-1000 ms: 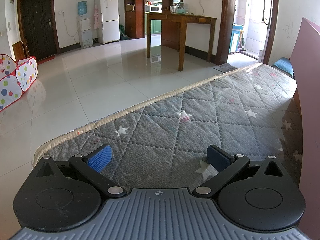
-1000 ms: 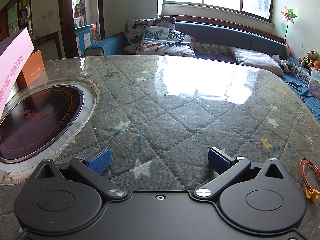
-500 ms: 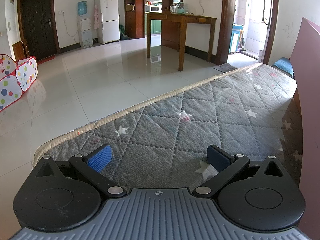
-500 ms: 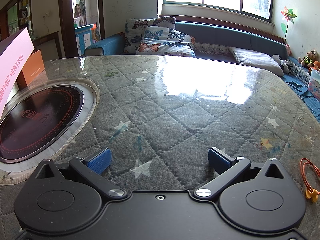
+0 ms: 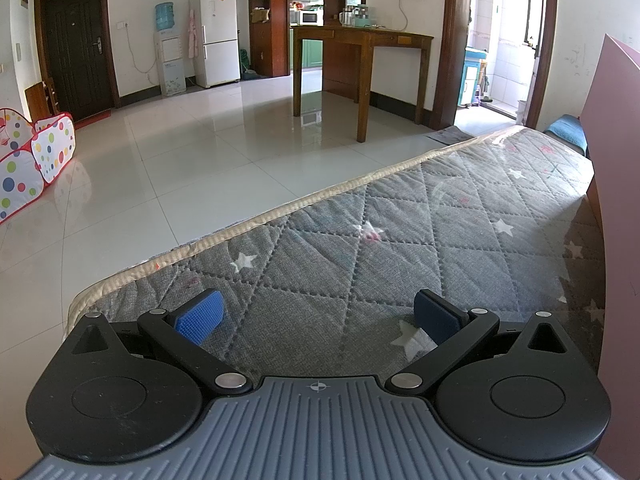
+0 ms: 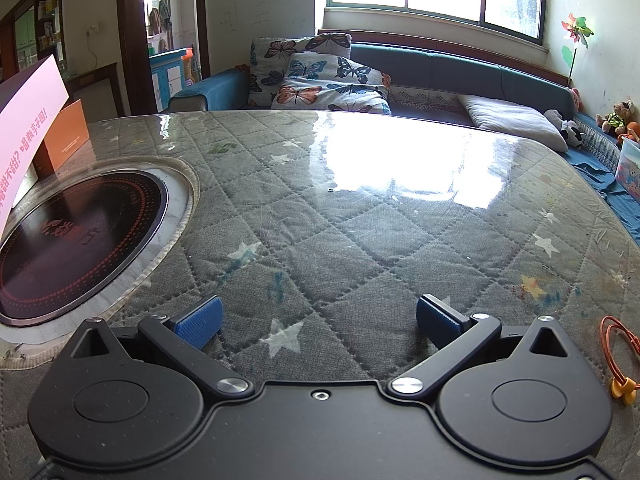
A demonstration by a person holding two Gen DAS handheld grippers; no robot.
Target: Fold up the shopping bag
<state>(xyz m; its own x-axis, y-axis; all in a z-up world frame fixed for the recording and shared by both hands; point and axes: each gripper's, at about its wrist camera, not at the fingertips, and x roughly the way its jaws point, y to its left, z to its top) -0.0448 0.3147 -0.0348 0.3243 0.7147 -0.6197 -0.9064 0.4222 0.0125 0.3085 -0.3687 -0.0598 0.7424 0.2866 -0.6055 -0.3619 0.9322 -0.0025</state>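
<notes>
A tall pink paper shopping bag (image 5: 616, 160) stands upright on the quilted grey table cover (image 5: 360, 248), along the right edge of the left wrist view. In the right wrist view the same pink bag (image 6: 28, 120), printed with red characters, shows at the far left. My left gripper (image 5: 318, 314) sits low over the cover, open, nothing between its blue pads, with the bag off to its right. My right gripper (image 6: 320, 316) is also open and empty, and the bag lies far to its left.
A round black induction hob (image 6: 76, 236) is set into the table at left, with an orange box (image 6: 66, 140) behind the bag. An orange cord loop (image 6: 618, 356) lies at the right. The table edge (image 5: 280, 212) drops to a tiled floor. A sofa (image 6: 440, 68) stands beyond.
</notes>
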